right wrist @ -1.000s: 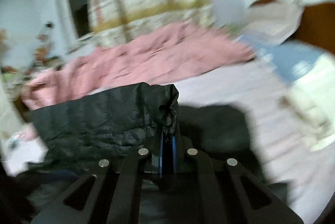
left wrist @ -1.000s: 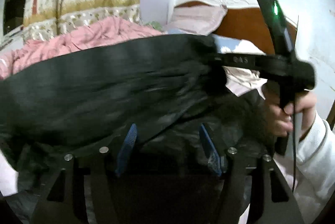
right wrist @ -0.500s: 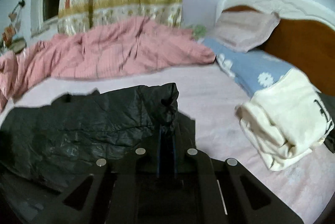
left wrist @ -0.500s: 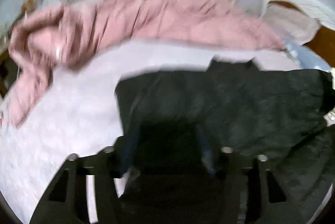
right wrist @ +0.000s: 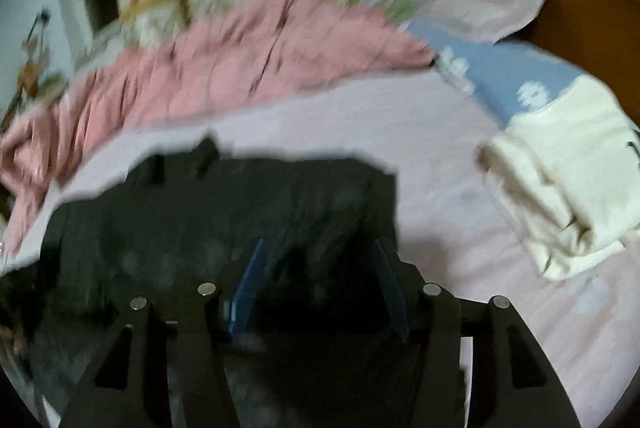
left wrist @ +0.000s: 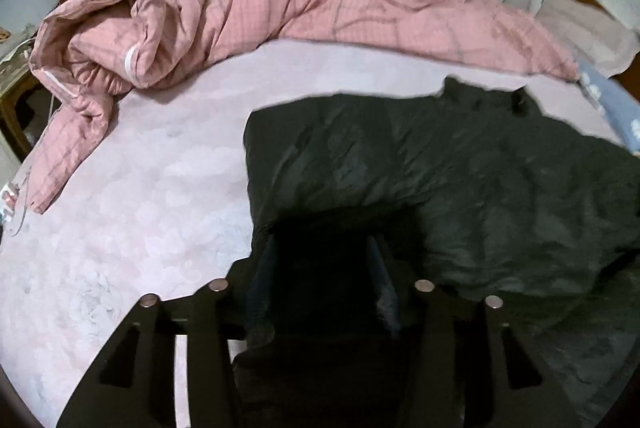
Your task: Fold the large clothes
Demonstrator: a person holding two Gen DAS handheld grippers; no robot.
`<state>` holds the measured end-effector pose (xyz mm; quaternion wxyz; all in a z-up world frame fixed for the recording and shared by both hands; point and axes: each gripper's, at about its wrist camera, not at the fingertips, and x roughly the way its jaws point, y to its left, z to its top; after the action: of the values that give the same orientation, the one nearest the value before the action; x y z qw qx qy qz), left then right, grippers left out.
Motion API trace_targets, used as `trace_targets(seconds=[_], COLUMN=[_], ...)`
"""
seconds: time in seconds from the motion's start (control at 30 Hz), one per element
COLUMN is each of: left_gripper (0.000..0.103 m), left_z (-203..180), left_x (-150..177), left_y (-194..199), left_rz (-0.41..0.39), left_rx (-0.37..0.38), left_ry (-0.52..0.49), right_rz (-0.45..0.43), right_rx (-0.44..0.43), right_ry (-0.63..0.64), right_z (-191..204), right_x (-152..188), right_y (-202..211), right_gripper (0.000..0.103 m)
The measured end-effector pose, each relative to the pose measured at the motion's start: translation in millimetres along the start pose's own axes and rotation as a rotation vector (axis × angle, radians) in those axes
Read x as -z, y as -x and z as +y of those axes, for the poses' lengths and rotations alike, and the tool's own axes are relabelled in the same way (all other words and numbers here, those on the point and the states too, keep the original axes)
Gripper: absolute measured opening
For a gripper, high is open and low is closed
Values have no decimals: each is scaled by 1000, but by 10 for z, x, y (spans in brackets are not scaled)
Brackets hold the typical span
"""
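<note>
Open bed sheet [left wrist: 152,196] lies left of the black jacket [left wrist: 460,180] and, in the right wrist view, between it and the folded cream garment [right wrist: 560,180]. The bunched pink quilt [left wrist: 280,8] blocks the far edge.

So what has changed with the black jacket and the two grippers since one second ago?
The black jacket came down from the air and now lies flat on the bed. The right gripper, pinching it before, has just opened and let go. The left gripper stays open. The pink quilt and cream clothes did not move.
</note>
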<state>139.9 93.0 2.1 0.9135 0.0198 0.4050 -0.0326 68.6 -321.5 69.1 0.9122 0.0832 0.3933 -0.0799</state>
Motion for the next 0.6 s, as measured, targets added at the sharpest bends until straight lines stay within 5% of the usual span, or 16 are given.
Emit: trace_targets(seconds=[0.1, 0.2, 0.33, 0.5, 0.6], left_gripper=[59, 59, 62, 62, 70], left_z=[-8, -15, 138, 134, 146], left_x=[2, 39, 64, 37, 83], left_y=[46, -115, -253, 73, 314], left_rz=[15, 76, 106, -23, -94], left_rx=[1, -81, -46, -15, 4], left_ry=[-17, -36, 43, 28, 23], right_rz=[127, 189, 158, 90, 18], right_rx=[-9, 81, 159, 258, 262], right_ry=[29, 15, 5, 35, 21], right_z=[37, -44, -130, -140, -155], right_x=[93, 142, 102, 67, 63], right_y=[-287, -565, -633, -516, -265], right_gripper=[58, 58, 52, 48, 49])
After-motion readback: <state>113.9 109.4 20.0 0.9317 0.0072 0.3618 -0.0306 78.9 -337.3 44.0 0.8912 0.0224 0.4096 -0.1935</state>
